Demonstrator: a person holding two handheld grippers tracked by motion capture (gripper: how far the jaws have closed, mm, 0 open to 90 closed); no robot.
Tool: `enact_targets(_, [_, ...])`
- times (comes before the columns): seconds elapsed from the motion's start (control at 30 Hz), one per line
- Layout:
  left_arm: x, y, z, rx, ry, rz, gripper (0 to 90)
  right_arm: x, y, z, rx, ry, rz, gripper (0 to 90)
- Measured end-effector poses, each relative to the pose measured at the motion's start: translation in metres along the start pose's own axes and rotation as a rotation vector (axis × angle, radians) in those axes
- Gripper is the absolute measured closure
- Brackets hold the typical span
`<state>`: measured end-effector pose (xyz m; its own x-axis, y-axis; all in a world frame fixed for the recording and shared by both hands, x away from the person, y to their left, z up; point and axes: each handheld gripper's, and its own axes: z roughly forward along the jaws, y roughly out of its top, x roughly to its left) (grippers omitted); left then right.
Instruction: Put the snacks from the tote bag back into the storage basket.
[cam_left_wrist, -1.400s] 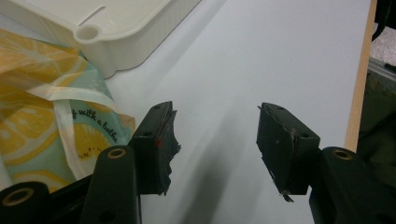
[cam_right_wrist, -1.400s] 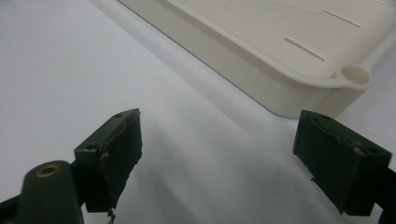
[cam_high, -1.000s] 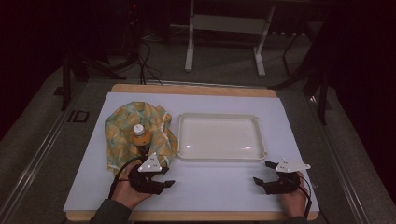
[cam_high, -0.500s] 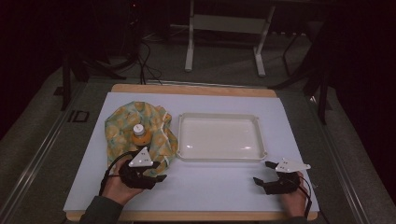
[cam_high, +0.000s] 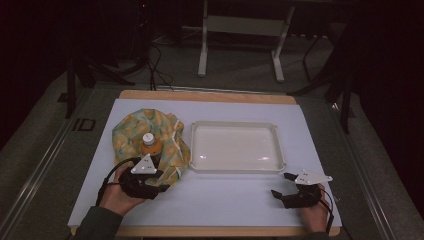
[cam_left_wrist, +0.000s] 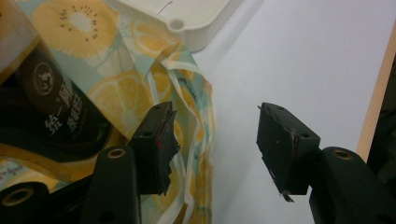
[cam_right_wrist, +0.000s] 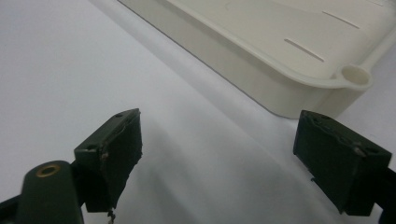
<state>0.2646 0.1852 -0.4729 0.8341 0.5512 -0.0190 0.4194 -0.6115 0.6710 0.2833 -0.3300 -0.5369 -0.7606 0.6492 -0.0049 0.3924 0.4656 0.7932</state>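
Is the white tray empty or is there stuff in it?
Empty. The white tray shows only its bare pale bottom in the high view; the bottle sits outside it, on the fruit-print cloth.

The person's left hand (cam_high: 117, 194) holds the left gripper (cam_high: 150, 176) low at the near left with its jaws spread apart, while the right hand (cam_high: 314, 212) holds the right gripper (cam_high: 284, 185) at the near right, jaws likewise wide apart and pointing left.

Bottle (cam_high: 149, 143) upright on fruit-print cloth (cam_high: 131, 131), prob.
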Motion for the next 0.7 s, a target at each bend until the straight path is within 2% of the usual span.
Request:
enact_targets(0.33, [0.008,0.006,-0.003,0.055,0.001,0.018,46.5,0.000,0.000,0.000,-0.001,0.000,-0.002,15.1])
enact_targets(0.5, [0.010,0.011,-0.002,0.110,0.021,0.049,46.5,0.000,0.000,0.000,-0.002,0.000,0.000,15.1])
enact_targets(0.7, [0.012,0.017,-0.004,0.155,0.014,0.081,46.5,0.000,0.000,0.000,-0.002,0.000,0.000,15.1])
